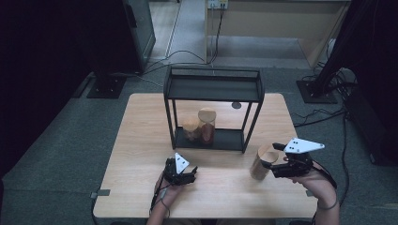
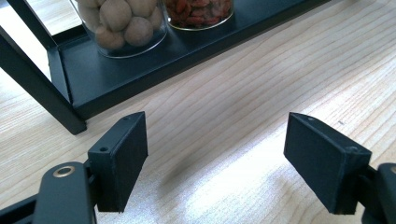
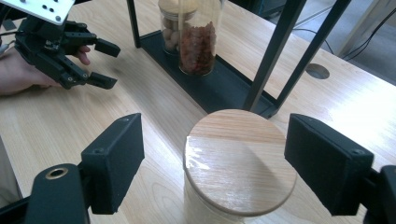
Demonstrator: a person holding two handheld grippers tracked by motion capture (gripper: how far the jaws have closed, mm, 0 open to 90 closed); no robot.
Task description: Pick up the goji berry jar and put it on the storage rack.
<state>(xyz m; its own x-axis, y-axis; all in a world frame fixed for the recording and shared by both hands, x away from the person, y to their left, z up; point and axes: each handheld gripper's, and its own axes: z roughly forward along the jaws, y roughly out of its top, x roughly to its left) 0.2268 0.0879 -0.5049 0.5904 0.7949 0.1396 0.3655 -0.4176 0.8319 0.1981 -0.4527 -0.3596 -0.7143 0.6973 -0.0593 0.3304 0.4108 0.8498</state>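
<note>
Your right gripper (image 3: 212, 163) has its jaws spread wide, one on each side of the jar (image 3: 238, 168) with the wooden lid, and neither pad touches it. That jar stands on the table (image 1: 141, 140) near the right front, just in front of the black shelf (image 1: 213, 89) and off its right end. Your left gripper (image 2: 215, 158) rests low over bare wood near the front, left of the middle, its jaws apart with nothing between them. It points at the shelf's bottom tray, where two more jars stand side by side: a short jar (image 2: 123, 23) of round pale nuts and a taller jar (image 3: 197, 39) of red dried berries touching it on the right. The two grippers are well apart.
</note>
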